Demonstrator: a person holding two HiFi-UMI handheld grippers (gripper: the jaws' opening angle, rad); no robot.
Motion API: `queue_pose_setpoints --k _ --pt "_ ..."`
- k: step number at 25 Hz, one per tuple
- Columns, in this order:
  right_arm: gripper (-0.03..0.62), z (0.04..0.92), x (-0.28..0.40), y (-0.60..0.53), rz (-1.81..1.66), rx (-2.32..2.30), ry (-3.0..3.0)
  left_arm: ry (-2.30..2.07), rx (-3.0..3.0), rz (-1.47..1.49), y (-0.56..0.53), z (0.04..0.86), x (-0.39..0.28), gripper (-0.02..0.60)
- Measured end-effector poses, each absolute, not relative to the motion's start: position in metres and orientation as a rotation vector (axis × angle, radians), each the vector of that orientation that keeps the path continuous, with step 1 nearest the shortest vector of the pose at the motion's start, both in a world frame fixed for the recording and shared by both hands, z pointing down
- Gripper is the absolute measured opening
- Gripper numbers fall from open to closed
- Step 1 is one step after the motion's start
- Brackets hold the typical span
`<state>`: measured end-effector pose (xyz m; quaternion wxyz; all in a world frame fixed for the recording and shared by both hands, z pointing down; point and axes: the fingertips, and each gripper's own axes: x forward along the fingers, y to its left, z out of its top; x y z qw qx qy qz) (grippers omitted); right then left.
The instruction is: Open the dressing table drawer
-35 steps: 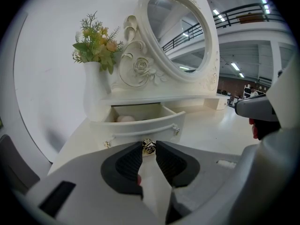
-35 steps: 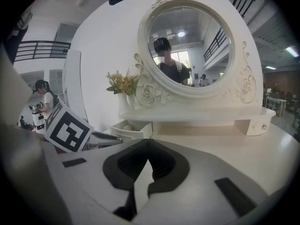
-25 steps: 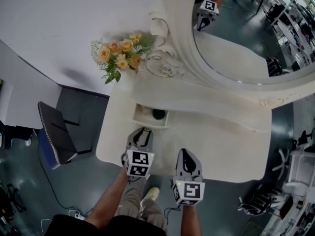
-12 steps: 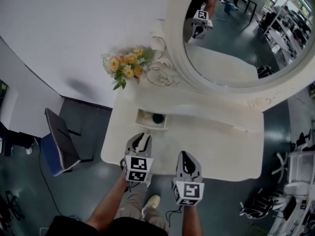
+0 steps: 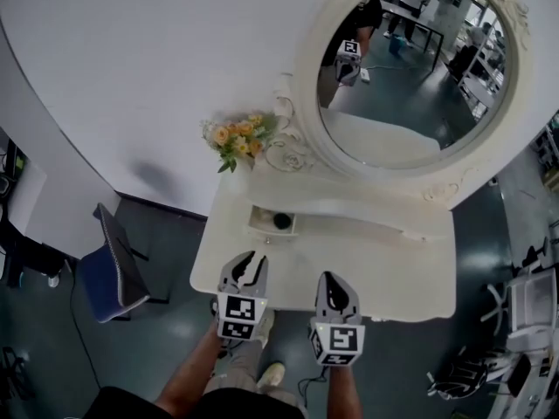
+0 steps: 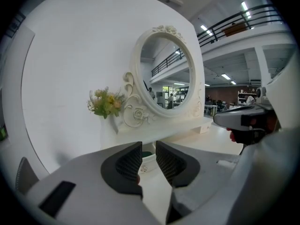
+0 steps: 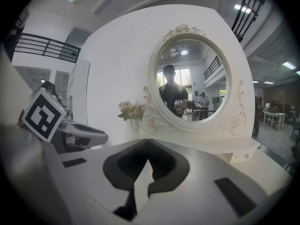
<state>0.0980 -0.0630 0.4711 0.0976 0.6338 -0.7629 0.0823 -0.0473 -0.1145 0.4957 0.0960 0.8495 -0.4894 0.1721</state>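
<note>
The white dressing table (image 5: 376, 264) has a small drawer (image 5: 272, 222) standing pulled out at its left, with a dark round thing inside. My left gripper (image 5: 250, 261) hovers at the table's near edge, below the drawer, open and empty. In the left gripper view the drawer (image 6: 146, 164) shows through the gap between the jaws. My right gripper (image 5: 335, 285) is beside it to the right, also at the near edge. In the right gripper view its tips (image 7: 148, 142) meet, so it is shut on nothing.
A large oval mirror (image 5: 410, 77) in an ornate white frame stands at the back of the table. A vase of orange and yellow flowers (image 5: 238, 138) sits at the back left corner. A blue chair (image 5: 113, 264) stands on the floor to the left.
Both grippers have lifted and drawn back from the drawer toward the table's near edge. The table looks smaller and more of the mirror shows. The drawer stays pulled out.
</note>
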Motion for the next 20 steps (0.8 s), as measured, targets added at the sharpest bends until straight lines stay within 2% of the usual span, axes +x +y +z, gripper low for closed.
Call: queue_pose_setpoints --k 10,20 --pt "-0.002 0.409 0.089 -0.012 0.132 1.898 -2.295 -1.490 2.589 0.378 -0.053 0.416 -0.062 0.089" --pt "-0.002 0.381 0.075 0.053 0.076 1.902 -2.333 -1.513 2.618 0.348 0.019 0.389 -0.072 0.060"
